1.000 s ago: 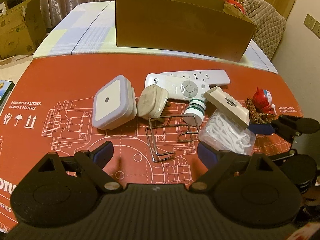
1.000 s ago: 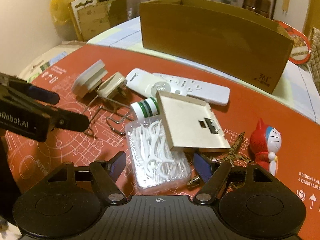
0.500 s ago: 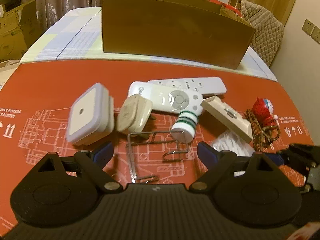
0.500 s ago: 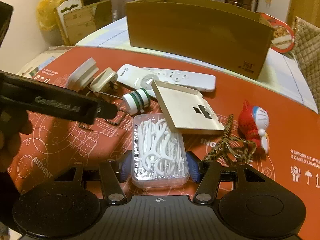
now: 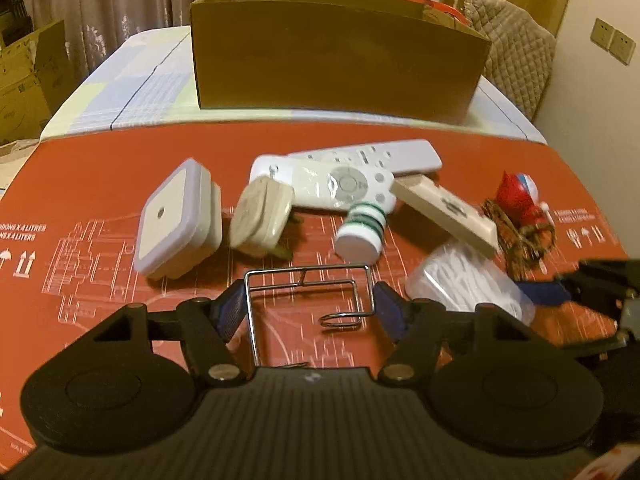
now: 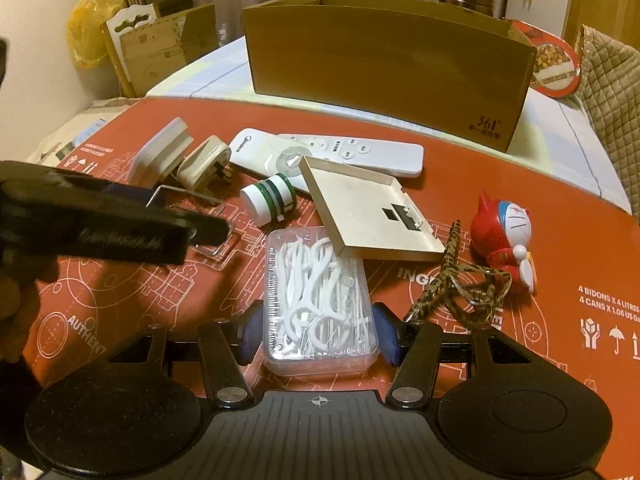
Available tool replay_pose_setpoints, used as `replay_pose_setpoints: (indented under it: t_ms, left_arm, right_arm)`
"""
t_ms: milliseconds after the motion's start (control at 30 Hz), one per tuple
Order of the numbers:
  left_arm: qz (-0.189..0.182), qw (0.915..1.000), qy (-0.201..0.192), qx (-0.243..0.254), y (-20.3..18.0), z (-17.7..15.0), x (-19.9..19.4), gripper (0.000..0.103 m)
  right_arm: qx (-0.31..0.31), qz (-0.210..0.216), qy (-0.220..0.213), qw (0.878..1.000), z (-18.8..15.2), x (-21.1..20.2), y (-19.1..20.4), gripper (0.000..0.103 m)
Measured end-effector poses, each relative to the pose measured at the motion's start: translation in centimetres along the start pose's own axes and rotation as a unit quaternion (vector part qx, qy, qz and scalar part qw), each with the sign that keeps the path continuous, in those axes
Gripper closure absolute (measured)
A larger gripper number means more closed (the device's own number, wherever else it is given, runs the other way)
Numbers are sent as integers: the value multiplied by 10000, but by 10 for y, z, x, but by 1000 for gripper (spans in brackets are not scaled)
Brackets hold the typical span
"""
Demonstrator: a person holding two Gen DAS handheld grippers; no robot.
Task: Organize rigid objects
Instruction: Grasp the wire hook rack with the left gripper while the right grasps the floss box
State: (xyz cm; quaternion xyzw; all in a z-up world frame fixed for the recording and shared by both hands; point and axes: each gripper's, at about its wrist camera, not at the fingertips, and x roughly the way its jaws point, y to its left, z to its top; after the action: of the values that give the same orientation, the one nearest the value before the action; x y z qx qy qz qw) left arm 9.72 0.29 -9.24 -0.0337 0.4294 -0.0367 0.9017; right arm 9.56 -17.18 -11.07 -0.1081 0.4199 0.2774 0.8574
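You have brought both open grippers down around their targets: your left gripper (image 5: 306,306) now straddles the bent chrome wire rack (image 5: 308,292) and your right gripper (image 6: 318,334) the clear plastic box of white floss picks (image 6: 318,300), both resting ungripped on the red desk (image 6: 520,176), ready to close.

Left gripper (image 5: 306,308), right gripper (image 6: 319,334): blk ribbed housing, round hubs, blue pads (image 6: 251,333), silver screws (image 6: 233,393).
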Motion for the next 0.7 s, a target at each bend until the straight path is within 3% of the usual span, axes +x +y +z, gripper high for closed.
replay_pose_setpoints:
  t_ms: [700]
  left_arm:
    - [-153, 9996, -246, -22, 1, 6, -44, 40]
  right_arm:
    - [193, -26, -231, 9995, -9, -47, 18, 51]
